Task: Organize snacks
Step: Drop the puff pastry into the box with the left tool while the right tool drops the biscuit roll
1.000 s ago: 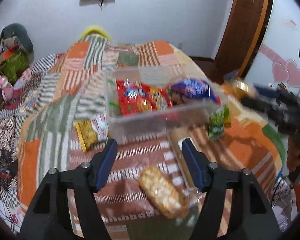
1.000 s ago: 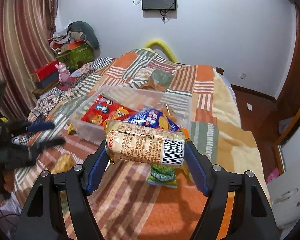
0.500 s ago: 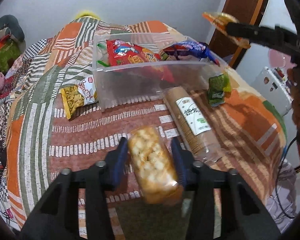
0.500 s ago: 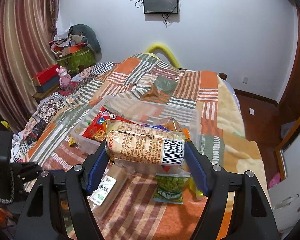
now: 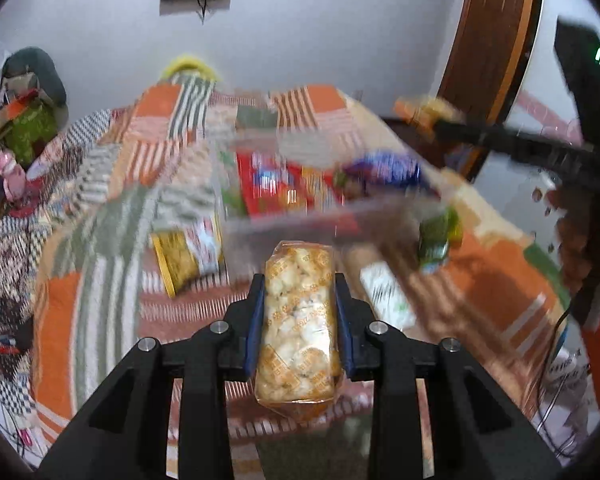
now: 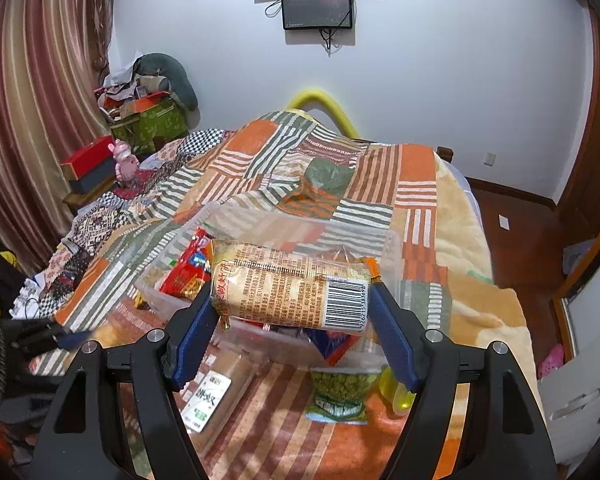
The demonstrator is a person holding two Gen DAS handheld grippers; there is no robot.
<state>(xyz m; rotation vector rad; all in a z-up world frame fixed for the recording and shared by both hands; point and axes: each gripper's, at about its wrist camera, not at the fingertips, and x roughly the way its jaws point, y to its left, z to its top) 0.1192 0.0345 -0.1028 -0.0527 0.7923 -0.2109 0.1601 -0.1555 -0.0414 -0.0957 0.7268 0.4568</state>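
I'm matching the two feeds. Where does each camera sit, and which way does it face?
Left wrist: on the left claw, looking down over the bed toward the clear bin; its closing jaws pinch a puffed-snack pack.
Right wrist: on the right claw, facing the same bin, gripping a barcoded pack.
Shared: bin, green pea bag.

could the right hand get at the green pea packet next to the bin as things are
Probably not: the right gripper has its jaws shut on a long snack pack, though the green pea packet lies uncovered just below it.
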